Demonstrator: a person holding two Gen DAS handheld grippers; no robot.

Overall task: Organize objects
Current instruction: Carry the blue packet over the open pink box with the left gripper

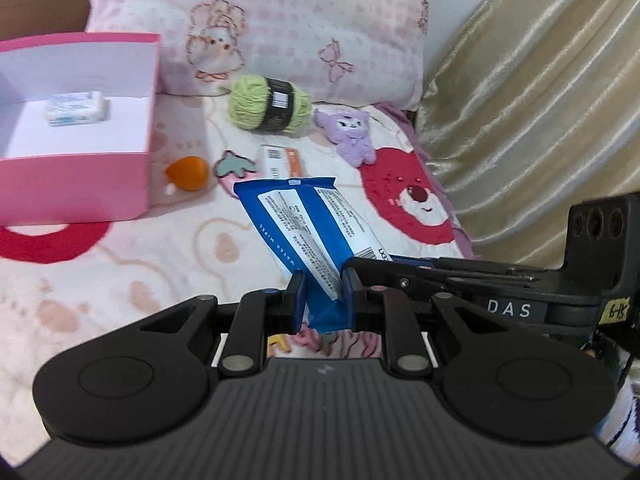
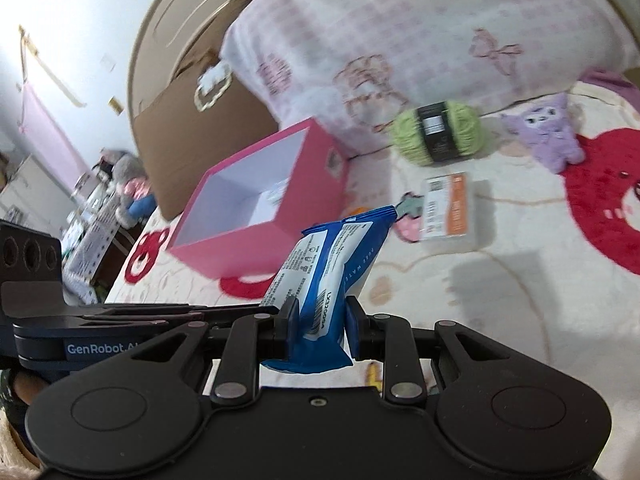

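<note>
1. Wipes pack (image 1: 304,236) — blue and white, clamped between both claws at once: the left claw (image 1: 323,294) pinches its near end, and the right claw (image 2: 321,322) is closed on the same end from the other side. The pack sticks up and forward, clear of the bed (image 1: 120,264).
2. Just beyond the left claw's tips lie an orange fruit (image 1: 189,173), a strawberry-shaped flat piece (image 1: 233,165) and a clear case with an orange label (image 2: 450,210).
3. Forward and left of the left claw stands the pink box (image 1: 76,184), open on top, with a small white packet (image 1: 76,107) on its floor.
4. Farther ahead — green yarn ball (image 1: 269,105) and purple plush toy (image 1: 349,133), side by side, against the pink pillow (image 1: 280,20).
</note>
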